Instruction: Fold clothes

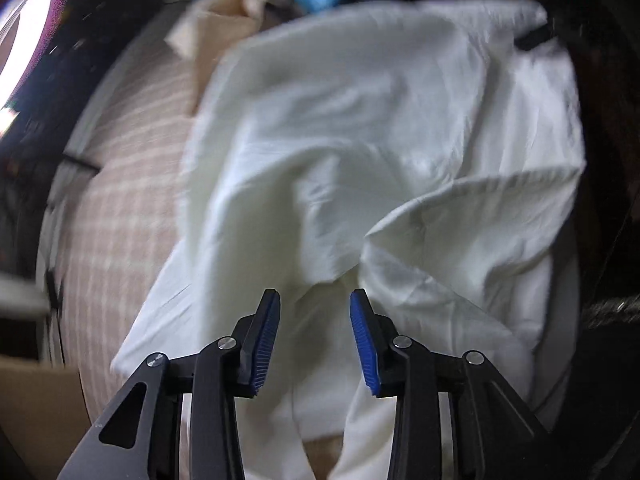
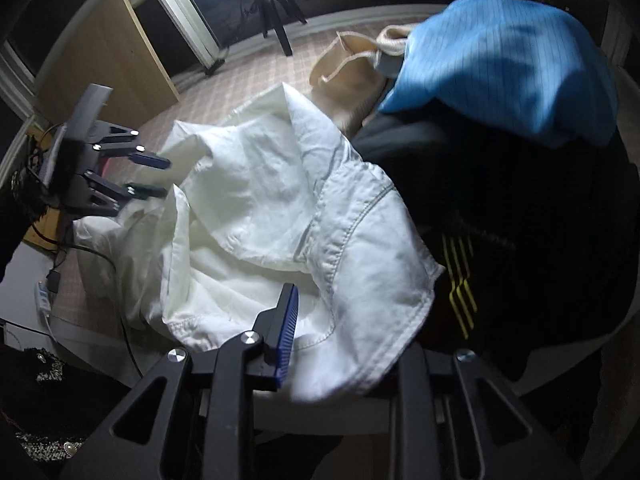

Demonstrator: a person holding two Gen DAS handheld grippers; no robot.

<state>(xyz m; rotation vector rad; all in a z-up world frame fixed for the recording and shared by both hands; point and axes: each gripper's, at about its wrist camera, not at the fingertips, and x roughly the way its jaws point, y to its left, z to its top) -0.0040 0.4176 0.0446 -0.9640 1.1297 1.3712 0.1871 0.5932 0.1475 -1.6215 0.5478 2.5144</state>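
A crumpled white shirt (image 1: pixel 340 140) lies spread over the checked pink tablecloth (image 1: pixel 120 208). My left gripper (image 1: pixel 315 300) points down at the shirt's near edge, open, its blue pads (image 1: pixel 362 336) apart with nothing pinched. In the right wrist view the same shirt (image 2: pixel 256 216) is bunched, its stitched hem near me. My right gripper (image 2: pixel 320 304) hovers at that hem: one blue-padded finger (image 2: pixel 288 320) shows bare, while a fold of shirt drapes over and hides the other; the jaws stand apart. The left gripper (image 2: pixel 167 178) is at the shirt's far left edge, open.
A blue garment (image 2: pixel 500 68) tops a pile at the right, over a dark garment with yellow stripes (image 2: pixel 460 280). A cream tote bag (image 2: pixel 348 76) sits behind the shirt. Cables (image 2: pixel 52 280) trail at the left edge. A wooden cabinet (image 2: pixel 100 68) and lamp tripod (image 2: pixel 276 12) stand beyond.
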